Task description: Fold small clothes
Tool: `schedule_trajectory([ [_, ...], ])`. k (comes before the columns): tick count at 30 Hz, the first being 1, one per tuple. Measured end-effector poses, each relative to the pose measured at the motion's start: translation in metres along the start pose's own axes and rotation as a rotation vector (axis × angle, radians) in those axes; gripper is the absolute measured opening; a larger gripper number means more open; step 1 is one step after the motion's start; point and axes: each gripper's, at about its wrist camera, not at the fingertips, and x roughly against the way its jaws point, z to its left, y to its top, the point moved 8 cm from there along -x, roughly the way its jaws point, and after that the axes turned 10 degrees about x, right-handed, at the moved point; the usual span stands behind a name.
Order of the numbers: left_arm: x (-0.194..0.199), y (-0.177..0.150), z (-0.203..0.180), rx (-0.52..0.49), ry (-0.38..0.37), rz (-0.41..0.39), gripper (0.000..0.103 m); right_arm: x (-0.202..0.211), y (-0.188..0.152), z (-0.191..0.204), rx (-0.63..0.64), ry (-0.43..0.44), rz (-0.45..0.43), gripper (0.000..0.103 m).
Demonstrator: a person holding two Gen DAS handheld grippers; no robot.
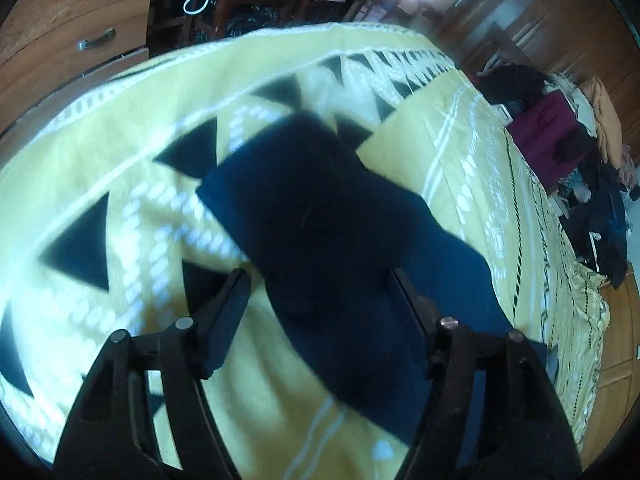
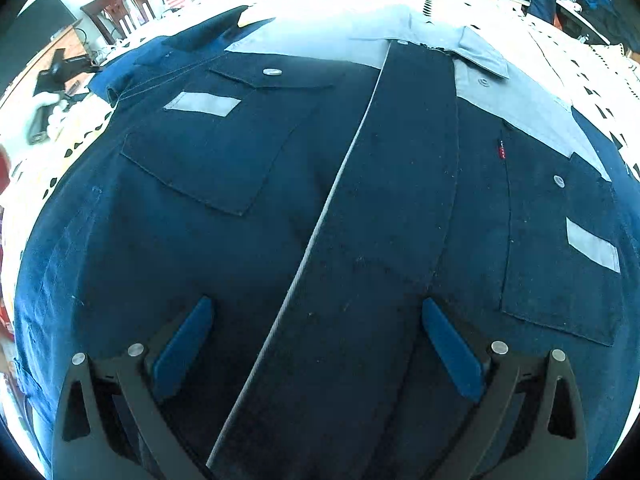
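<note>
From the right wrist we see the navy shirt [image 2: 256, 184] front-up — grey collar [image 2: 476, 50], chest pocket [image 2: 208, 160], placket between the spread right tongs [image 2: 318, 308], nothing pinched. Only the left wrist shows the yellow patterned bedspread [image 1: 120, 168] beneath a navy sleeve [image 1: 320, 216]; the left tongs [image 1: 320, 276] stand spread over its edge, gripping nothing — plus wooden drawers [image 1: 68, 12].

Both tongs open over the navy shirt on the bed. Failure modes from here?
1. Left tongs straddle the sleeve where it lies on the yellow bedspread: they might pinch both.
2. Right tongs straddle the overlapped front placket: they may grab only the top layer, so the shirt opens.
</note>
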Motion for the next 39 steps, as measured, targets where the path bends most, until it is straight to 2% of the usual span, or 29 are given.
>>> schedule_trajectory([
  [3,0.010,0.005,0.006,0.058,-0.020,-0.022,0.066,0.006,-0.009,-0.005,0.000,0.012,-0.009,0.103],
  [5,0.014,0.006,0.008,0.042,-0.006,-0.028,0.060,0.010,-0.012,-0.006,0.004,0.020,-0.021,0.103],
  [6,0.014,0.005,0.008,0.030,0.003,-0.035,0.053,0.007,-0.011,-0.005,0.005,0.021,-0.025,0.103],
  [8,0.023,0.005,0.007,0.014,-0.024,-0.048,0.017,0.008,-0.013,-0.008,0.005,0.024,-0.029,0.103],
  [9,0.030,0.005,0.000,0.005,-0.059,-0.059,0.013,0.010,-0.014,-0.009,0.000,0.024,-0.031,0.103],
  [10,0.041,0.005,-0.006,-0.013,-0.068,-0.087,0.013,0.012,-0.014,-0.010,-0.011,0.012,-0.037,0.102],
  [13,0.087,-0.004,-0.054,-0.122,-0.158,-0.162,0.011,0.023,-0.015,-0.018,-0.058,-0.009,-0.063,0.088],
  [14,0.105,-0.012,-0.077,-0.179,-0.182,-0.186,0.011,0.029,-0.017,-0.024,-0.088,-0.001,-0.078,0.083],
  [16,0.141,-0.039,-0.132,-0.277,-0.266,-0.204,0.011,0.039,-0.020,-0.034,-0.139,0.024,-0.092,0.083],
  [19,0.188,-0.106,-0.224,-0.433,-0.431,-0.178,0.012,0.057,-0.023,-0.052,-0.193,0.048,-0.116,0.083],
  [21,0.214,-0.174,-0.289,-0.522,-0.568,-0.122,0.014,0.075,-0.029,-0.068,-0.217,0.043,-0.146,0.083],
  [23,0.226,-0.237,-0.333,-0.598,-0.666,-0.058,0.019,0.091,-0.034,-0.086,-0.235,0.025,-0.171,0.083],
  [24,0.227,-0.282,-0.356,-0.629,-0.736,0.007,0.031,0.097,-0.038,-0.094,-0.245,0.018,-0.179,0.083],
  [25,0.223,-0.312,-0.367,-0.645,-0.775,0.073,0.050,0.103,-0.042,-0.103,-0.260,0.013,-0.185,0.083],
  [26,0.215,-0.347,-0.377,-0.661,-0.801,0.158,0.057,0.109,-0.048,-0.114,-0.278,0.008,-0.187,0.084],
  [27,0.205,-0.386,-0.382,-0.671,-0.808,0.239,0.055,0.113,-0.053,-0.122,-0.292,0.004,-0.187,0.084],
  [29,0.198,-0.428,-0.377,-0.673,-0.815,0.354,0.052,0.117,-0.062,-0.139,-0.326,0.009,-0.186,0.084],
  [31,0.206,-0.447,-0.358,-0.673,-0.813,0.378,0.052,0.121,-0.068,-0.153,-0.342,0.018,-0.191,0.084],
  [32,0.207,-0.441,-0.348,-0.665,-0.806,0.372,0.053,0.122,-0.069,-0.157,-0.345,0.025,-0.199,0.084],
  [34,0.208,-0.413,-0.314,-0.660,-0.731,0.298,0.056,0.123,-0.062,-0.168,-0.353,0.081,-0.221,0.085],
  [36,0.202,-0.380,-0.282,-0.611,-0.637,0.242,0.058,0.118,-0.041,-0.175,-0.372,0.179,-0.246,0.086],
  [39,0.198,-0.326,-0.233,-0.482,-0.507,0.165,0.058,0.094,0.006,-0.179,-0.436,0.394,-0.283,0.084],
])
